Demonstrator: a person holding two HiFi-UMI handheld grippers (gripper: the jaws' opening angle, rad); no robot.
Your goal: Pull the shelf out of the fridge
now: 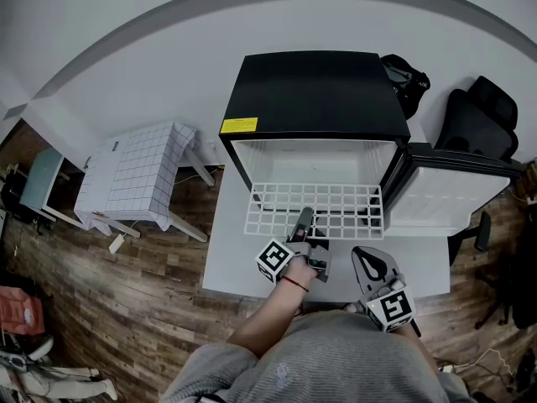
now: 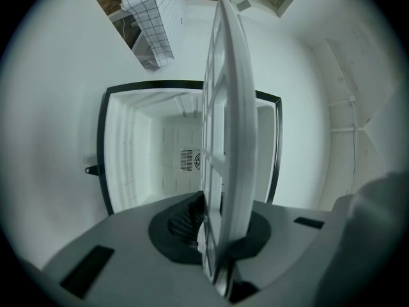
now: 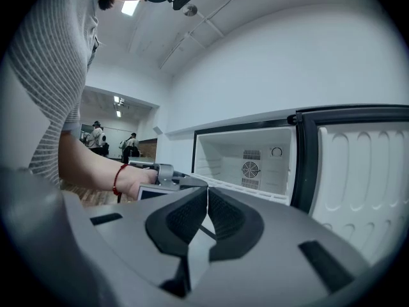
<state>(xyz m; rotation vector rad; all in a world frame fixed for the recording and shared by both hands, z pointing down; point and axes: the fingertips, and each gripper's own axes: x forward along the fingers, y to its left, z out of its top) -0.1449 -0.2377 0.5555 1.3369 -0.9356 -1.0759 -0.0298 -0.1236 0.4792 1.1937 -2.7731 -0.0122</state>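
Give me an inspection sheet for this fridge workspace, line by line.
Surface: white platform on wood-plank floor.
Job's things: black mini fridge, white-lined door open; white wire-grid shelf partly drawn out.
Clutter: nothing seen.
Grippers: left gripper shut on the shelf's front edge; right gripper shut, empty, near the person's body.
Cables: thin cable on the floor, lower right.
Surroundings: table with white checked cloth at left; black office chair and black bag at right.
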